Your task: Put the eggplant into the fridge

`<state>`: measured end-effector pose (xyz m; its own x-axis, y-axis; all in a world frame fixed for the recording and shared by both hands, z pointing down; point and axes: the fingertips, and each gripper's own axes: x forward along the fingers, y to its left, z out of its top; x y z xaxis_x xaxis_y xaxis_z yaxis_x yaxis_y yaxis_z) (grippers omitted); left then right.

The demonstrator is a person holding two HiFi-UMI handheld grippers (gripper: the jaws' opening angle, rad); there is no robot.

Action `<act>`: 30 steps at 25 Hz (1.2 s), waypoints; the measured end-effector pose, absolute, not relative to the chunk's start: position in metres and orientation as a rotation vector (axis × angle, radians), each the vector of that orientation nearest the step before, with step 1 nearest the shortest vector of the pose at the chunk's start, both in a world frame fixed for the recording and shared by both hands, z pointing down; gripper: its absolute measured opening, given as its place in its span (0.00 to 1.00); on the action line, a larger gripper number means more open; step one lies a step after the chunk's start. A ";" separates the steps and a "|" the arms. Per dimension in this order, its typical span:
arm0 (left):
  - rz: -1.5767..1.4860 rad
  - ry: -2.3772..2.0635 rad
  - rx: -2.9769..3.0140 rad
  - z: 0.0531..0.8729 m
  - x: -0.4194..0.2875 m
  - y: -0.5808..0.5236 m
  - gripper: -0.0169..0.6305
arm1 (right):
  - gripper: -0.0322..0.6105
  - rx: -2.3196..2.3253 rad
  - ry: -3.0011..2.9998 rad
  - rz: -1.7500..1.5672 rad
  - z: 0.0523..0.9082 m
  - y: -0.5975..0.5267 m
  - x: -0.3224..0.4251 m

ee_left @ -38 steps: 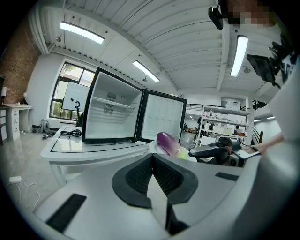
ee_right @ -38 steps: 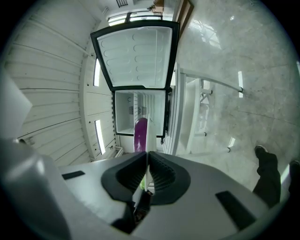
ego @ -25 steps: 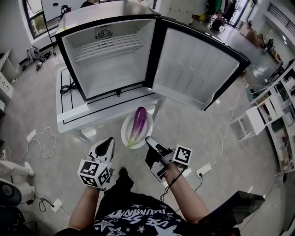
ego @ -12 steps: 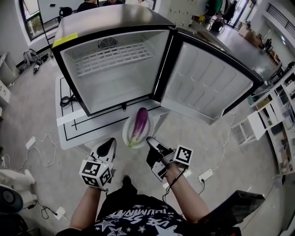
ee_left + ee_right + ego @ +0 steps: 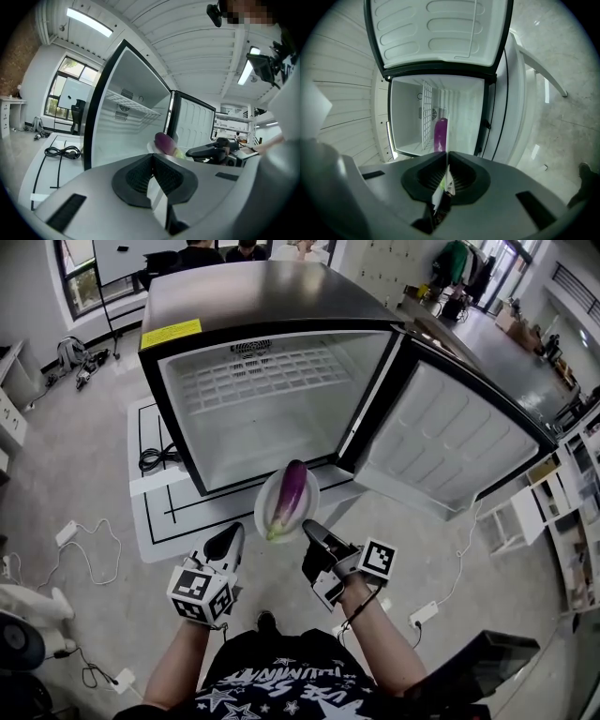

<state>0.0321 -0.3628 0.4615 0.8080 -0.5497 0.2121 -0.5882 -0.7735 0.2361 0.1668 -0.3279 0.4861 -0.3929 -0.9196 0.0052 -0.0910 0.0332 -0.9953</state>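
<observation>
Eggplant (image 5: 289,495): purple, green stem end turned toward the person, laid lengthwise on a white plate (image 5: 307,512). The plate is held in the air just in front of the lower front edge of the fridge (image 5: 272,334). The eggplant is not yet inside the compartment.

Plate rim gripped on two sides. In the left gripper view, the jaws of the left gripper (image 5: 228,542) are seen pressed onto the thin white rim, with the eggplant (image 5: 164,140) just beyond them. In the right gripper view, the right gripper (image 5: 314,533) is likewise closed on the rim, which is seen edge-on between the jaws, with the eggplant (image 5: 440,133) lined up behind it.

A marker cube is carried on each gripper: left (image 5: 199,596), right (image 5: 375,559).

Fridge interior white. One wire shelf (image 5: 281,371) is noted in the upper part, and a round vent is seen on the back wall. The door (image 5: 459,446) is swung wide open to the right. A yellow label (image 5: 172,333) is fixed at the top front edge.

The fridge is set on a white table (image 5: 164,507) marked with black lines. A coiled black cable (image 5: 155,458) lies on the table beside the fridge's left wall.
</observation>
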 end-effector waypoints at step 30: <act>0.194 -1.072 2.605 0.472 0.022 -0.432 0.04 | 0.08 -0.941 1.703 -1.599 0.500 -0.438 0.150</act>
